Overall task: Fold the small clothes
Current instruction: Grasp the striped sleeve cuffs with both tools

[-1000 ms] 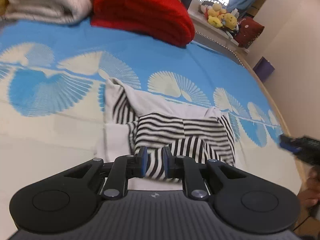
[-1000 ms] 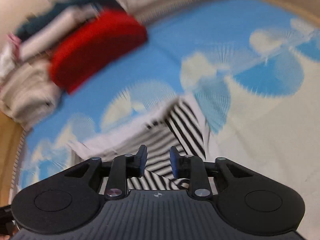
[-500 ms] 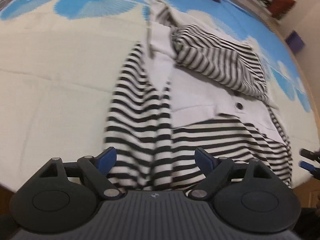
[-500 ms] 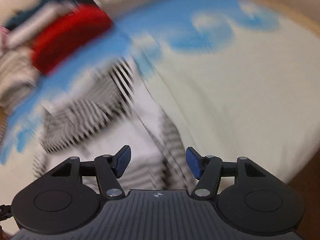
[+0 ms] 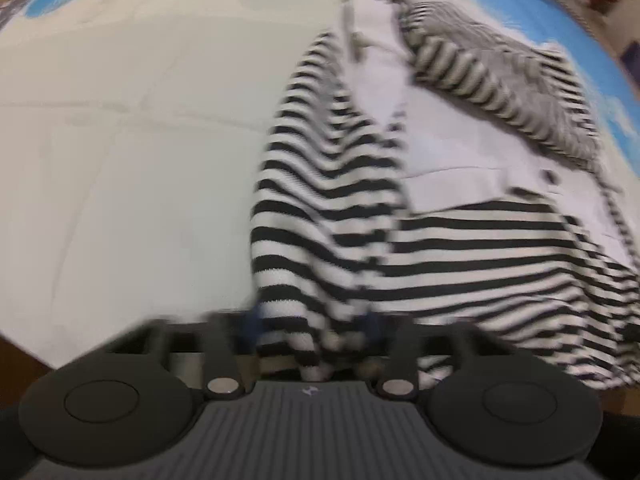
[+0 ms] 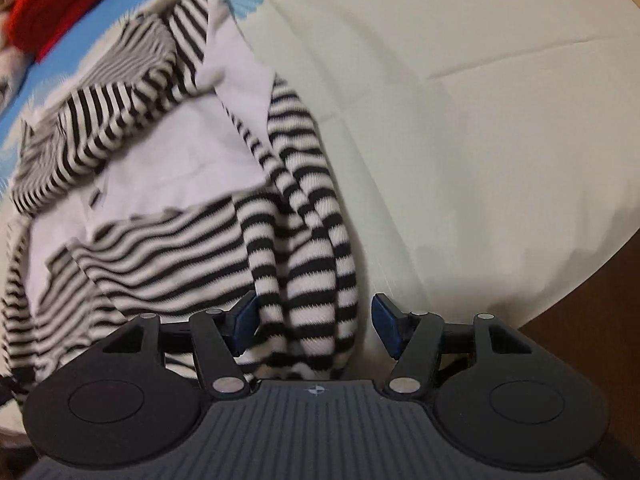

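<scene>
Between the blurred blue pads of the left gripper (image 5: 314,326) sits a bunched fold of the striped garment (image 5: 332,200), its black-and-white sleeve end gathered there; the jaws have just been closing and now pinch the cloth, though motion blur hides the exact contact. From that pinch the sleeve runs up and away across the cream part of the bedsheet (image 5: 120,160), and beside it, to the right in this view, the garment's body spreads flat, with a white panel and a rumpled striped portion lying on top farther off. Blue fan-shaped prints show at the sheet's far edge.

At the right gripper (image 6: 314,322) the jaws stand apart. Another striped sleeve end hangs between them: the left pad touches or nearly touches the cloth, while the right pad stands clear, so nothing is clamped. The garment's body extends to the left in this view, partly crumpled, white panel upward. Beyond it a red folded textile (image 6: 60,12) lies on the blue part of the sheet. Near the gripper, the sheet's edge drops off toward a dark brown surface (image 6: 580,312), bed frame or floor, I cannot tell which.
</scene>
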Available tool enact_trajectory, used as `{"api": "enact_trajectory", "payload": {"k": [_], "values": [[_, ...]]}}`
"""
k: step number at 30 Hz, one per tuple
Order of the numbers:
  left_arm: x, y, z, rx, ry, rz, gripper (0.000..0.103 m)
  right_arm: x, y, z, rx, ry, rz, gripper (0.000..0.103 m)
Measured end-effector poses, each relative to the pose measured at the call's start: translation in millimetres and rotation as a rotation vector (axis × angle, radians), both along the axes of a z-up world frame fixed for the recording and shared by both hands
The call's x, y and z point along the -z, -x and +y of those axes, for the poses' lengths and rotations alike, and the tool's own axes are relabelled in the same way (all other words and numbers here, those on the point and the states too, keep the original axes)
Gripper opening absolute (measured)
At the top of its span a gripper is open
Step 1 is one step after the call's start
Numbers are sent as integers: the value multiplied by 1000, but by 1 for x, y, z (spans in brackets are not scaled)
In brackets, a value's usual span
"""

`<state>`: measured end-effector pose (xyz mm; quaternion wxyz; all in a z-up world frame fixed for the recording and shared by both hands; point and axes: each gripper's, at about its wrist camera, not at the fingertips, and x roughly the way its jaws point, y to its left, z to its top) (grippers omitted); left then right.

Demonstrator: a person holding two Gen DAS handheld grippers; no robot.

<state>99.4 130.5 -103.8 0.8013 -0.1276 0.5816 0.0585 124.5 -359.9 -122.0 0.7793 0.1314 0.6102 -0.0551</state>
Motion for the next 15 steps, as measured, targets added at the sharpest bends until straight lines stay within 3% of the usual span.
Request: {"api": "enact_trajectory", "payload": {"k": [3,5,7,8,9,11,13,14,15], "values": [[-7,2,-3,23,-24,-15,19,-2,3,1,-2,7,-3,62],[-6,1,-5,21,-20,-9,24,-2,3,3,-6,15,-6,62],[-3,1,-4,13,-16,9,41,-4,5,5,-10,8,-14,54],[-1,1,-4,12,-11,17,47,-4,6,6,-15,-6,-20,44],[0,0,-3,15,-8,20,48,-3,5,8,-20,-13,-24,34],[0,-1,-4,31,-11,18,48,-4,6,12,-33,-5,-33,26],[0,0,-4,44,-5,12,37,-4,7,15,-39,9,-35,23],[-1,0,-4,50,12,3,18,-4,7,16,-40,12,-37,20],[-2,0,-4,52,28,-9,12,-5,7,17,-43,14,-42,17]]}}
